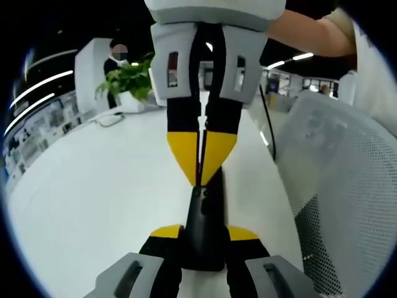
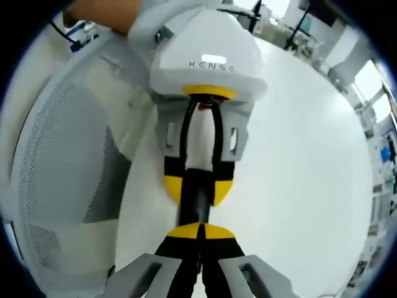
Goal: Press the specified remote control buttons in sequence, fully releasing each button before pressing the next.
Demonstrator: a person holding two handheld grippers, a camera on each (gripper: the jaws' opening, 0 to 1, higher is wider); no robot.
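— Where's the remote (image 1: 203, 226)?
— My left gripper (image 1: 203, 236) clamps it above the table (image 1: 99, 186); right gripper (image 1: 202, 169), jaws together, presses its top
— Progress?
— Mid-press, I judge; how many presses remain, I cannot tell

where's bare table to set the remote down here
Widest bare patch: the white table left of the remote in the left gripper view, out to the plant. A narrower strip runs between the remote and the mesh chair. Crowded in the middle, where the left gripper and the right gripper meet.

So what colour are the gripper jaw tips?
Yellow, clearest in the left gripper view on the right gripper.
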